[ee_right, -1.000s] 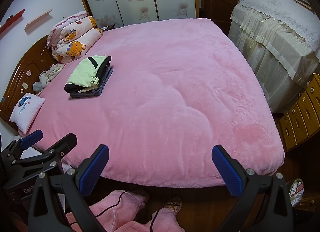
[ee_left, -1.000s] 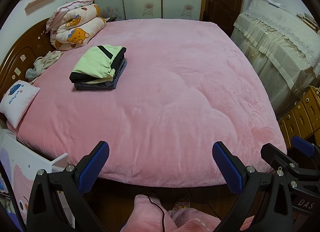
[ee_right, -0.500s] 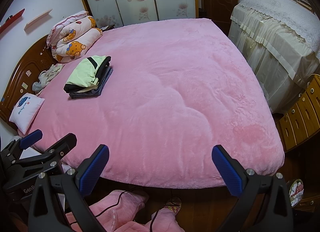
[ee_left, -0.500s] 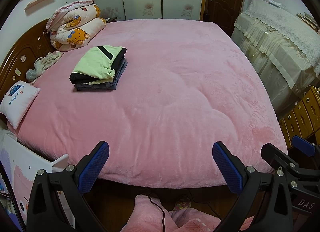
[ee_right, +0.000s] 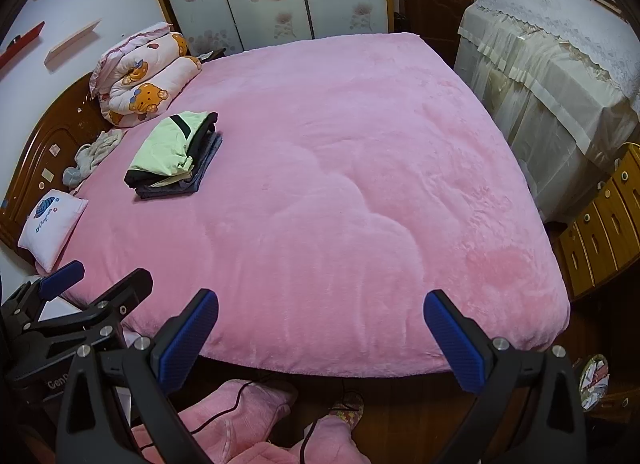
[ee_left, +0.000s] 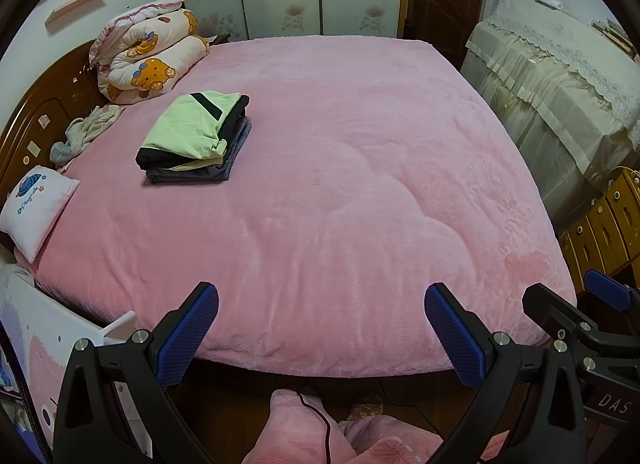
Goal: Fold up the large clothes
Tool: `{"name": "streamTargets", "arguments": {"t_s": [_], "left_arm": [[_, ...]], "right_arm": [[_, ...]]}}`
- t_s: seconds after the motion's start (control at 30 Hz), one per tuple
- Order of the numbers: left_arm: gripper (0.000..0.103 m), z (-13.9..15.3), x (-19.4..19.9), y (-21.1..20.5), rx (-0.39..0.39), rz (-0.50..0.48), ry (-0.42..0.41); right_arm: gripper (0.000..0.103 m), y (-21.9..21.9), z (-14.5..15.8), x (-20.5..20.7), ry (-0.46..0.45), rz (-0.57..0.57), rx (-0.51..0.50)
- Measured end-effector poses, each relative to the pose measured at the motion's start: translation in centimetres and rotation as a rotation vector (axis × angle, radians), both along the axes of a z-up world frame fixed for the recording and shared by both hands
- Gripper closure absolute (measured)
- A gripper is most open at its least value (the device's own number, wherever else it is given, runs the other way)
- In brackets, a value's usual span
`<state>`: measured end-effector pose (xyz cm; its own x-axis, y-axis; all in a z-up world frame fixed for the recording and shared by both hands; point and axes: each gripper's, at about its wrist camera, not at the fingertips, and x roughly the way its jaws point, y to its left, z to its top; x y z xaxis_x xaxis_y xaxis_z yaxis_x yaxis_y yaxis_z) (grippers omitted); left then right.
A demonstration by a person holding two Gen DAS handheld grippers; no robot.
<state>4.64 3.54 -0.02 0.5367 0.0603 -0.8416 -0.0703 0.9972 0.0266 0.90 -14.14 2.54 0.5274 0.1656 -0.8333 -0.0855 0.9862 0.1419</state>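
A stack of folded clothes [ee_left: 196, 140], light green on top of black and grey pieces, lies on the left part of the pink bed [ee_left: 340, 192]; it also shows in the right wrist view [ee_right: 174, 156]. My left gripper [ee_left: 320, 328] is open and empty above the bed's near edge. My right gripper [ee_right: 320, 328] is open and empty beside it, also at the near edge. The right gripper [ee_left: 580, 320] shows at the right of the left wrist view, and the left gripper [ee_right: 76, 304] at the left of the right wrist view.
A rolled bear-print quilt [ee_left: 148, 56] and a crumpled cloth [ee_left: 86, 132] lie by the wooden headboard [ee_left: 36, 120]. A small white pillow [ee_left: 36, 208] sits at the left edge. A lace-covered cabinet [ee_left: 560, 76] and wooden drawers [ee_left: 604, 220] stand on the right. My pink-trousered legs [ee_left: 320, 436] are below.
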Motion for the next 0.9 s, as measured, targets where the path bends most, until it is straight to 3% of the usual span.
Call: {"name": "streamTargets", "arguments": {"t_s": [0.9], "left_arm": [[0.001, -0.6, 2.8, 1.2, 0.015, -0.046, 0.019]], "right_arm": [[0.000, -0.9, -0.7, 0.8, 0.013, -0.011, 0.006]]}}
